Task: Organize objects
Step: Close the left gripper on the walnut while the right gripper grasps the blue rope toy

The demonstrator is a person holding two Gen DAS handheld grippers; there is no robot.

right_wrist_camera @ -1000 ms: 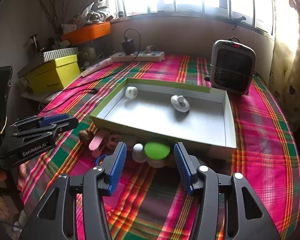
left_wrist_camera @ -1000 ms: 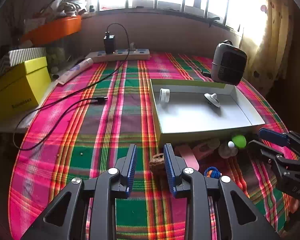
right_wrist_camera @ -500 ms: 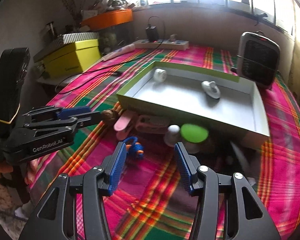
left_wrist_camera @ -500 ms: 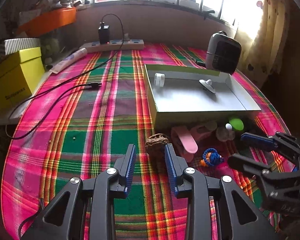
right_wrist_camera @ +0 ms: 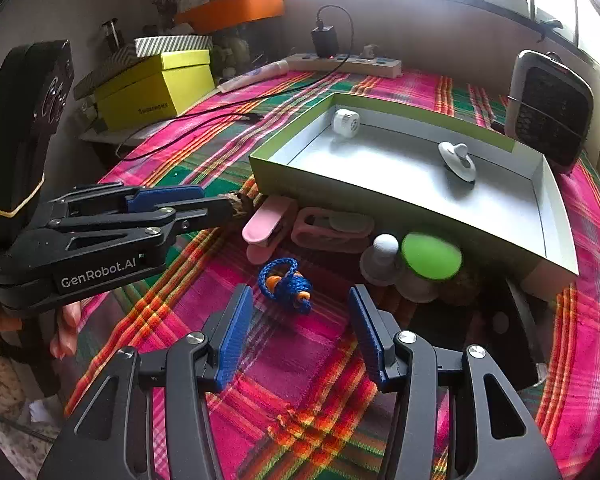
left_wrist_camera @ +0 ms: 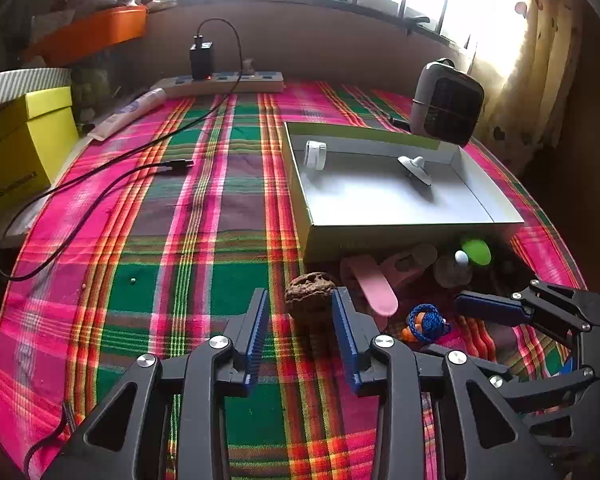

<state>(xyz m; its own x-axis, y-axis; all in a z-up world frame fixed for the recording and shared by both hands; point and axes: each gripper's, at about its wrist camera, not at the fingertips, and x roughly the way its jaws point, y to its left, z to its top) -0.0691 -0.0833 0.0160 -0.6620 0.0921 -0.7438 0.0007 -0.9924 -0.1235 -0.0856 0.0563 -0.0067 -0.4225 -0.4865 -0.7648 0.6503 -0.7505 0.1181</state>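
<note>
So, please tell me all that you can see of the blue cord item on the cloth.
The blue cord item is a small coiled bundle of braided blue cord with orange beads. It lies loose on the plaid tablecloth, in front of the box, near the pink clip. The right gripper hovers just before it, fingers apart; nothing touches it.

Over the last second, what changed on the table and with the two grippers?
The left gripper closed in on the brown walnut-like lump; its jaws are opening, flanking it without gripping. The right gripper dropped back from the green-topped piece to the blue cord, jaws open at the same width. Nothing was picked up; the tray and its two white pieces stayed put.
</note>
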